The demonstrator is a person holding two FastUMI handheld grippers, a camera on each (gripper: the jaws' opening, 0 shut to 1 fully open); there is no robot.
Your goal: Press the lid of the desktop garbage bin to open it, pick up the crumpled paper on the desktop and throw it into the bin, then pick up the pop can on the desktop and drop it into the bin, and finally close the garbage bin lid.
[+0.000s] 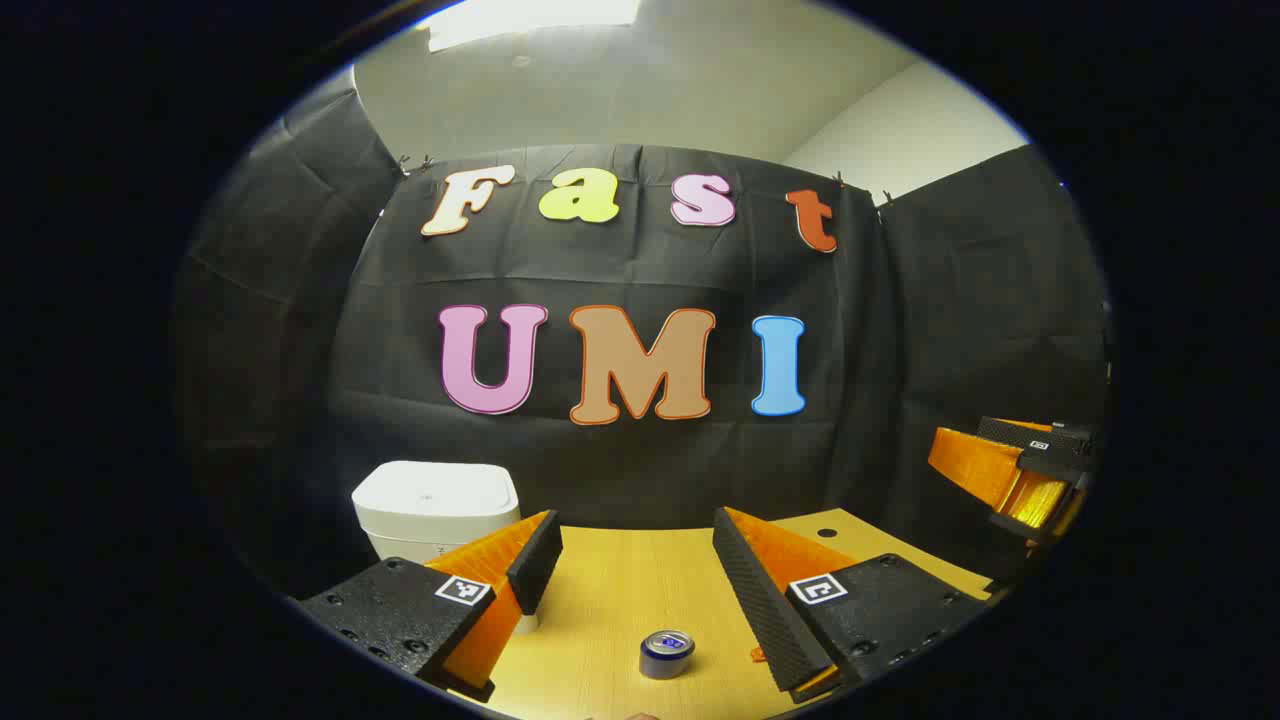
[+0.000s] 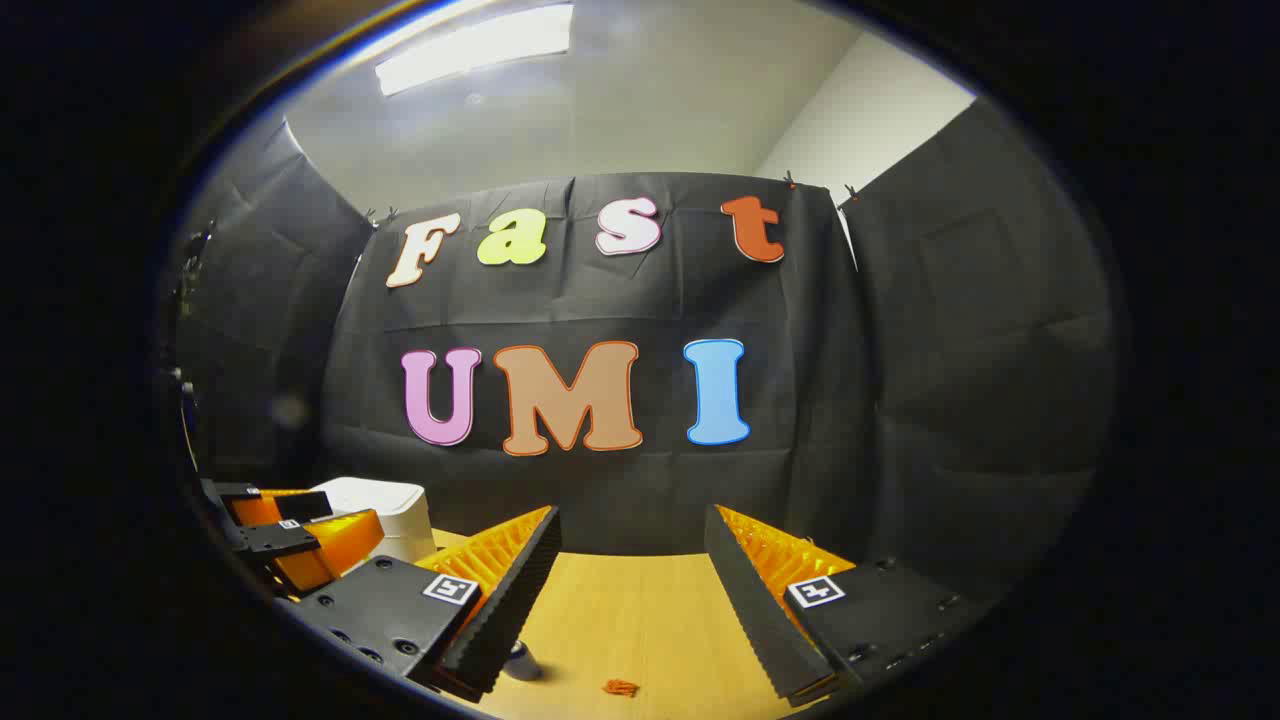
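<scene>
In the left gripper view, the garbage bin [image 1: 436,508] is a white, rounded-square box with its flat lid down, standing toward the far left of the wooden tabletop [image 1: 625,590], close to the black cloth wall [image 1: 620,470]. Part of its front is hidden behind the near left finger. The pop can [image 1: 667,654] stands upright near the tabletop's near edge; it is short, dark blue-grey, with a shiny silver top. It sits low between the two fingers, nearer the right one but touching neither. A small orange scrap [image 1: 759,655] lies on the wood just beside the right finger's inner face; what it is cannot be told. The left gripper [image 1: 637,545] is held level above the tabletop, pointing at the wall, fingers spread wide and holding nothing. The right gripper [image 1: 1010,475] shows at the right edge, raised above the tabletop's right side, seen side-on, so its spread cannot be judged from here.

In the right gripper view, the bin [image 2: 385,515] stands at the far left of the tabletop [image 2: 640,610], partly behind the left gripper [image 2: 290,530]. The can [image 2: 522,662] peeks out from under the near left finger. The orange scrap [image 2: 620,687] lies by the near edge. The right gripper [image 2: 630,545] is level, fingers wide apart, empty.
</scene>
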